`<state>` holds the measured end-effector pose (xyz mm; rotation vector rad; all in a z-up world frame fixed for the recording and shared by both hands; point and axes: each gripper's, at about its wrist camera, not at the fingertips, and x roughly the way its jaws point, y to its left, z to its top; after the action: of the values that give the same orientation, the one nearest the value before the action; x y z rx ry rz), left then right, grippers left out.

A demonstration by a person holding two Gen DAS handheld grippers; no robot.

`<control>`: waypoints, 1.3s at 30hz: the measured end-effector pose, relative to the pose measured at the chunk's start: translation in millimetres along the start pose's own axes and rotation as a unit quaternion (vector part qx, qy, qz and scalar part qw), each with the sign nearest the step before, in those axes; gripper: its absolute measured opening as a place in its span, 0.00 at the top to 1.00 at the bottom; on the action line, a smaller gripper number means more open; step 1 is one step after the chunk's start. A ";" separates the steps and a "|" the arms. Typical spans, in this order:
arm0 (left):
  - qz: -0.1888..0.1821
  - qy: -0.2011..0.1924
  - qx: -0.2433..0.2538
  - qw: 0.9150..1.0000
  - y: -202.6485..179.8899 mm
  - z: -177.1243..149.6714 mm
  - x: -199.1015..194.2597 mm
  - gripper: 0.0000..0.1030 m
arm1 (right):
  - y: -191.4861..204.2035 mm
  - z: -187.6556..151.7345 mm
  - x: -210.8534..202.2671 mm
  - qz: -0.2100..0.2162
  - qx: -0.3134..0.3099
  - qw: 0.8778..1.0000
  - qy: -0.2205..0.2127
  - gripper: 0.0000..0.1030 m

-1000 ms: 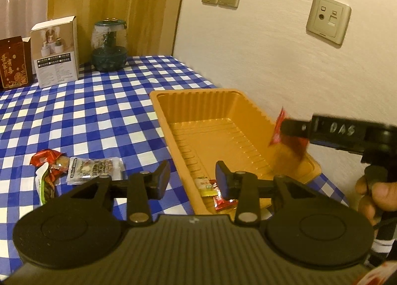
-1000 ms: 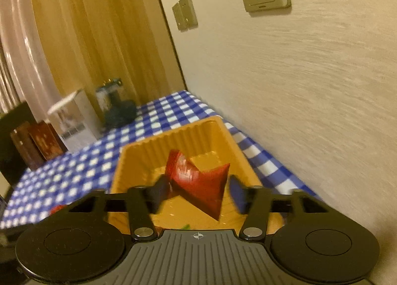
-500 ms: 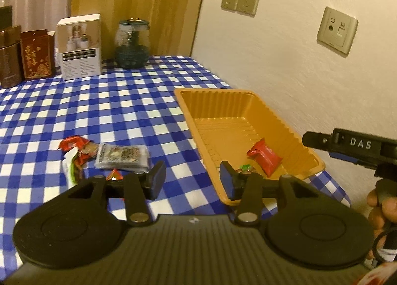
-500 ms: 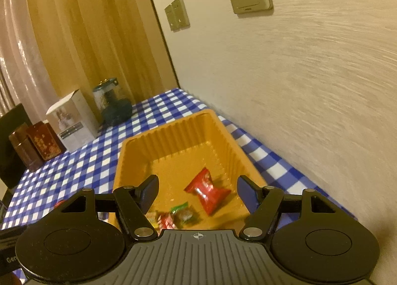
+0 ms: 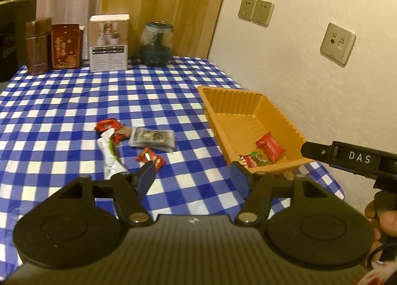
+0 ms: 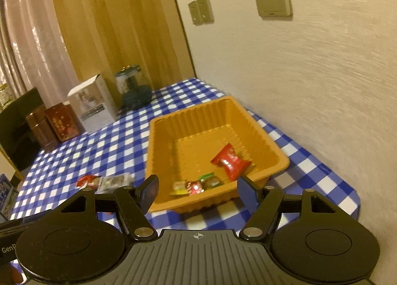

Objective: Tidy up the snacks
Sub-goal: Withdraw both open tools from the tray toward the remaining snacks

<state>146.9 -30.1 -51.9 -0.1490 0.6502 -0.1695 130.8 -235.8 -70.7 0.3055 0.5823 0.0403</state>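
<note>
On the blue-checked tablecloth (image 5: 74,101), a loose cluster of snacks lies out in the middle, well apart from the tray: a white-and-green sachet (image 5: 109,158) nearest the near edge, a red wrapper (image 5: 108,124) behind it, a grey flat packet (image 5: 152,139) and a small red candy (image 5: 150,158). They overlap or touch, so a pinch aimed at one could well drag or scatter its neighbours, and the thin foil may slip from the pads. The left gripper (image 5: 193,175) hangs above the cloth with jaws spread and nothing between them; they have just been opening. The orange tray (image 5: 285,121) sits by the table's right edge against the wall, close to the near corner, so a knock could push it off. It holds a big red packet (image 6: 230,159) and three small candies (image 6: 196,184). The right gripper (image 6: 197,193) is spread and empty too. A second ago it pinched that red packet over the tray; both grippers have since drawn back, bringing more of the table into view.
</note>
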 end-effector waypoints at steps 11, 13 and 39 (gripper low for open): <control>0.038 -0.007 -0.014 0.999 36.1 -10.0 -34.3 0.24 | 34.0 -20.7 -18.3 0.026 -0.013 1.000 0.011 0.32; 0.049 -0.007 -0.019 0.999 45.0 -11.1 -38.2 0.22 | 40.4 -24.7 -19.4 0.032 -0.017 0.999 0.013 0.32; 0.080 0.018 -0.073 0.994 110.2 -11.0 -15.2 0.20 | 103.3 -58.5 26.8 0.100 -0.119 0.987 0.044 0.33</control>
<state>140.3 79.6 -72.6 -0.2333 0.7077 0.0300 126.2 -117.9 -100.9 0.1282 0.6267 0.3173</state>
